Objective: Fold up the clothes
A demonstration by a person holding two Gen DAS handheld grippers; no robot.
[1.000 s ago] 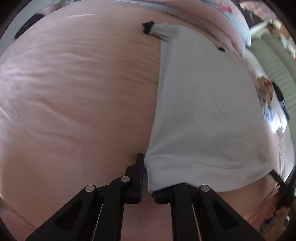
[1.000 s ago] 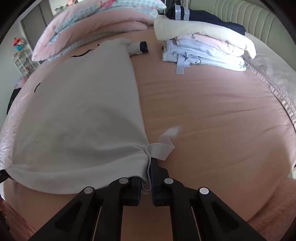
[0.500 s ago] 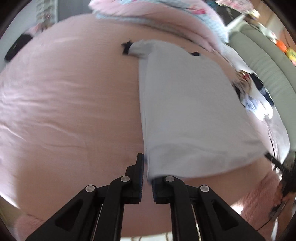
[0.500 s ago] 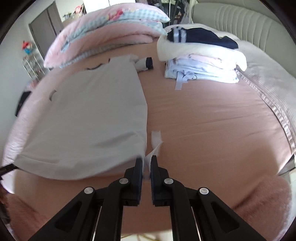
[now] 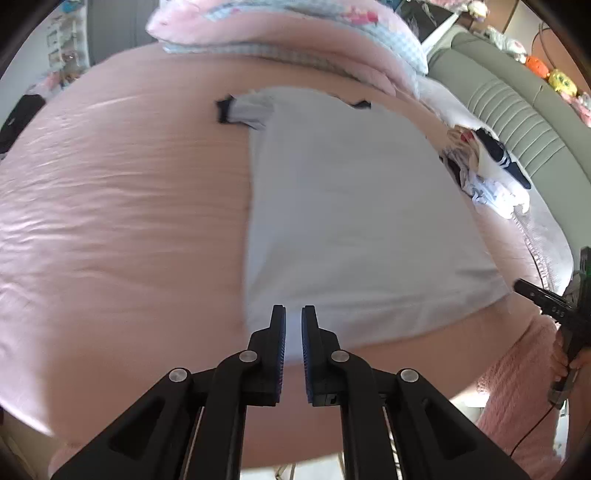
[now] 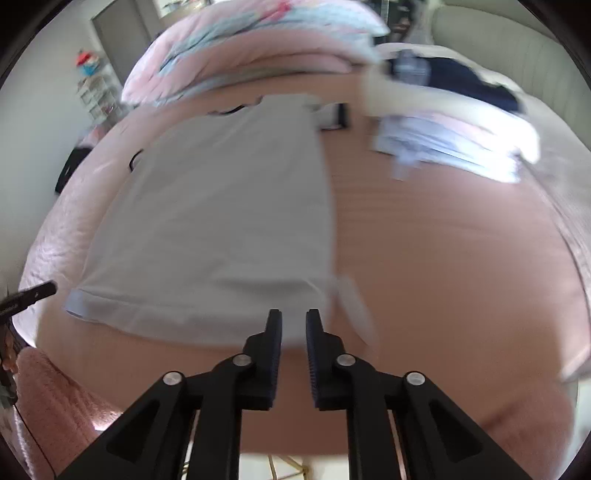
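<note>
A pale grey T-shirt with dark trim lies flat on the pink bed, its sides folded in; it also shows in the right wrist view. My left gripper hovers above the shirt's near hem, jaws a narrow gap apart and empty. My right gripper hovers above the hem near its right corner, jaws slightly apart and empty. A small fabric tab sticks out at that corner. The right gripper's tip shows at the edge of the left wrist view.
A stack of folded clothes sits at the back right of the bed. Pink and blue pillows lie at the head. A grey padded headboard runs along the right. A pink fuzzy cloth hangs at the near edge.
Both grippers have let go of the shirt's hem corners and pulled back and up. The shirt now lies flat on the bed.
</note>
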